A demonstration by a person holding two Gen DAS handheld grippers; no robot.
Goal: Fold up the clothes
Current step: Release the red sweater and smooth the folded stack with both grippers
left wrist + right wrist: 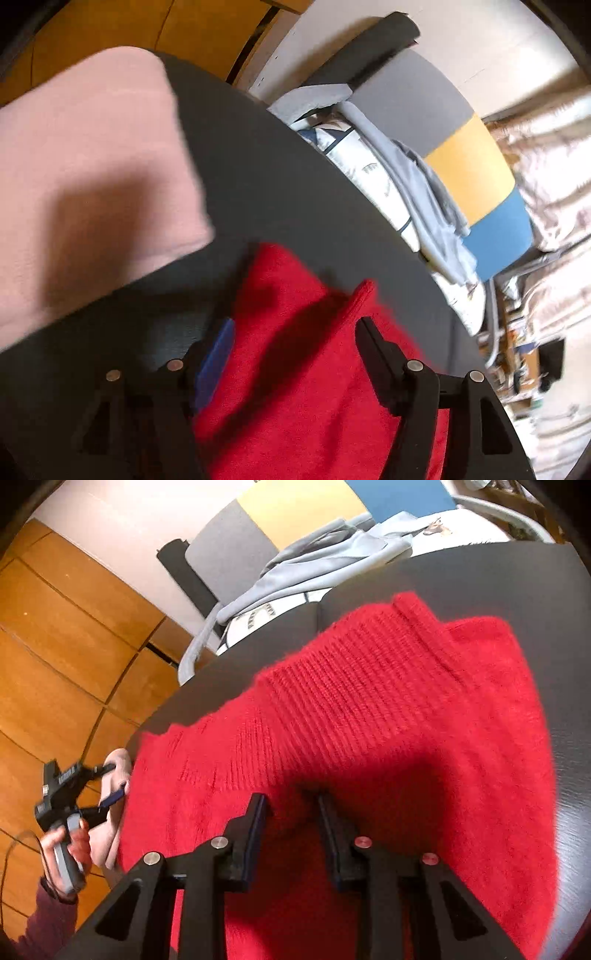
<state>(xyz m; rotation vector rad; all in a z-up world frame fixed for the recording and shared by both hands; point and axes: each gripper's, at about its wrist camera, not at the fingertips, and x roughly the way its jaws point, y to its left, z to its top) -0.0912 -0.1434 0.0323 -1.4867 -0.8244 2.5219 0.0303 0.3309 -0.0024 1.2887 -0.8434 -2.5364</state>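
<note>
A fuzzy red sweater (pixel 388 720) lies spread on the dark round table (pixel 517 583). In the right wrist view my right gripper (pixel 291 798) sits low over the sweater's near part, jaws narrow, with a bunched fold of red knit filling the gap between them. My left gripper (pixel 293 325) stands open over a corner of the red sweater (pixel 295 369), the cloth lying loose between its fingers. The right wrist view also shows the left gripper (pixel 116 781), held by a hand (pixel 70 843), at the sweater's left edge. A pink cloth (pixel 92 177) lies on the table beside it.
Past the table's far edge stands a chair (pixel 469 173) with grey, yellow and blue panels, a light blue garment (pixel 314 561) draped over it. A wooden floor (pixel 55 646) lies below on the left. Clutter and pale bedding (pixel 554 221) fill the far right.
</note>
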